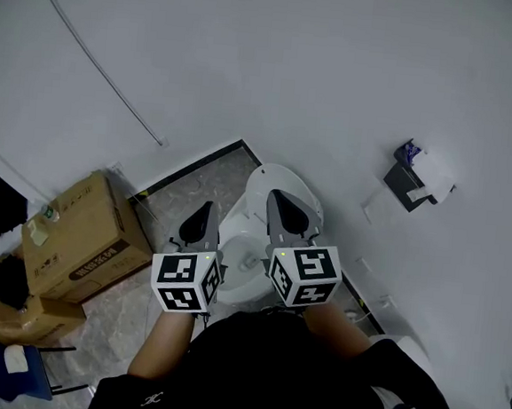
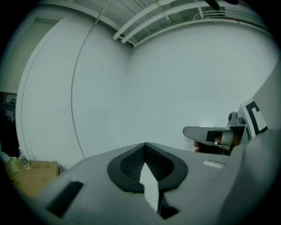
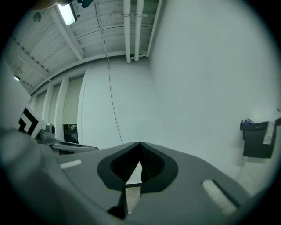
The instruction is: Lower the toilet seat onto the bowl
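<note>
Left gripper (image 2: 145, 144) and right gripper (image 3: 139, 143): both sets of jaws are closed tip to tip on nothing, held side by side above the white toilet (image 1: 235, 235). The grippers cover its seat, so we cannot tell how the seat lies. On the floor to the left we see two cardboard boxes (image 1: 80, 228), shut, with a dark object (image 1: 10, 281) on the lower one. A black paper holder (image 1: 404, 184) on the right wall carries a white roll (image 1: 437, 176). The boxes' print is too small to read.
</note>
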